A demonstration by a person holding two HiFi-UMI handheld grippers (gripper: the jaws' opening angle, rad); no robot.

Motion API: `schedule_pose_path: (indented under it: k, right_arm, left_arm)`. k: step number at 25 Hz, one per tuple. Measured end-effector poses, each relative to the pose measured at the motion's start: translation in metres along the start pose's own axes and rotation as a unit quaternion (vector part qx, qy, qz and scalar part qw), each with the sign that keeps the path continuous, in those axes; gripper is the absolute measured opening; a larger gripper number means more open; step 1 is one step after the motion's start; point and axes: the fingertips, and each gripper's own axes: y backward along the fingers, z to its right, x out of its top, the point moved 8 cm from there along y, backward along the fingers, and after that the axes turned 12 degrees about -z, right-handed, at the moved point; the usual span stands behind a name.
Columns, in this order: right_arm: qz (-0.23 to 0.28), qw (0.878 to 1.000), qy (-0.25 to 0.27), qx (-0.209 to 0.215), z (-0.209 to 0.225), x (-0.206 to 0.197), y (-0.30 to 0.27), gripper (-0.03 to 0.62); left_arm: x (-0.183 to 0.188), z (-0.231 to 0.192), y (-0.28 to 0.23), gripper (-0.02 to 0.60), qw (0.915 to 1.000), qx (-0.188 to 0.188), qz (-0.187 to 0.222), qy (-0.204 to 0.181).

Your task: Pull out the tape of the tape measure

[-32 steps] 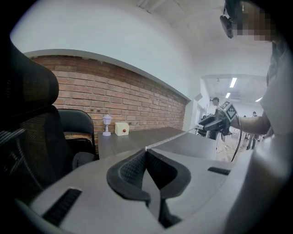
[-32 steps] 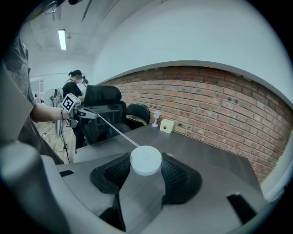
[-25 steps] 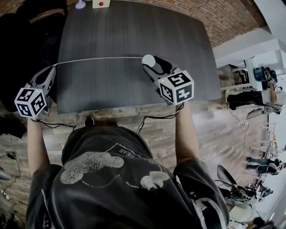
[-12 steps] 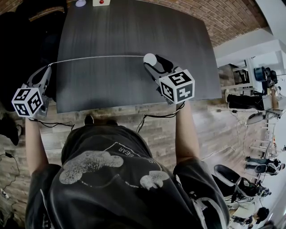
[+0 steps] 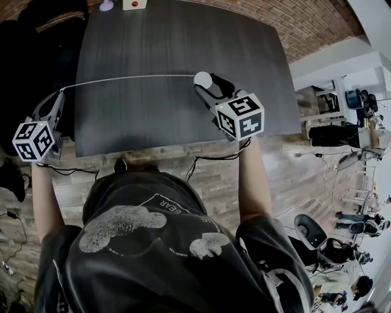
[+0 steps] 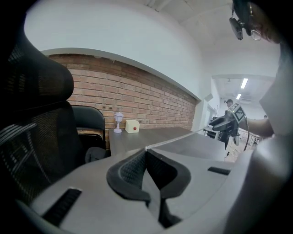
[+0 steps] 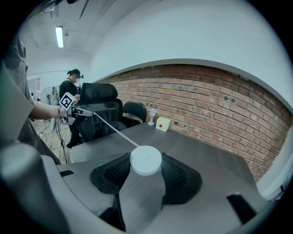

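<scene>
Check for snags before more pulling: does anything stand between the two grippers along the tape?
Nothing visible: the tape runs free above the table from the tape measure in the right gripper to the left gripper.

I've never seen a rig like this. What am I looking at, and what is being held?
No robot here: a person holds a gripper in each hand. One picture looks down from the person's head; the other two cameras ride on the grippers, looking along their jaws. The right gripper clamps a round white tape measure. The left gripper, shut, pinches the end of the tape, stretched over the dark table. At its far edge stand a small box with a red button and a tiny lamp.
</scene>
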Motion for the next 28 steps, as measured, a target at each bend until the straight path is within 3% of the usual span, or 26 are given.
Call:
schedule_pose_path:
  k: [7, 28]
  right_arm:
    - [0.010, 0.999, 0.035, -0.020, -0.006, -0.001, 0.002, 0.232]
    - [0.024, 0.998, 0.038, -0.036, -0.010, -0.014, 0.008, 0.232]
  left_arm:
    - [0.002, -0.001, 0.001, 0.009, 0.9994, 0.011, 0.032, 0.001]
    - [-0.005, 0.005, -0.002, 0.009, 0.9988, 0.009, 0.046, 0.014]
